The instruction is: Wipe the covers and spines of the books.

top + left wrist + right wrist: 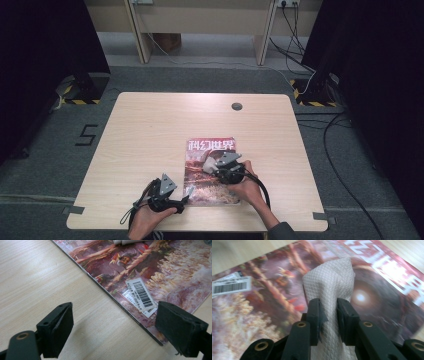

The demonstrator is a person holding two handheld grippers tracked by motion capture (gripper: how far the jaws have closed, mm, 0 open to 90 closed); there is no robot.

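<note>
Work in hand: wiping the cover of a glossy magazine with a red-and-brown illustrated front and white title characters (210, 171), which lies flat on the pale wood-grain table (150, 130), near the person's edge and slightly right of centre.

Right gripper (329, 315): its two black jaws are clamped on a folded white paper towel with a quilted diamond texture (329, 285). The towel stands up between the jaws and its free end rests on the cover – a grip that leaves a soft pad to press on the paper while the hard jaws stay off it, I judge.

Towel position: in the high view it sits on the middle of the cover (210, 164), just ahead of the right gripper (220, 167).

Left gripper (113, 327): jaws spread wide, holding nothing. They straddle the magazine's near-left corner, one jaw over bare table, the other over the cover beside the white barcode sticker (141, 295). Whether either jaw touches the magazine I cannot tell.

Why it waits there: likely to pin or steady that corner – a light magazine on smooth wood would slide under a wiping stroke.

Hands: both come in from the near edge, the left gripper (175, 200) at the magazine's lower left.
</note>
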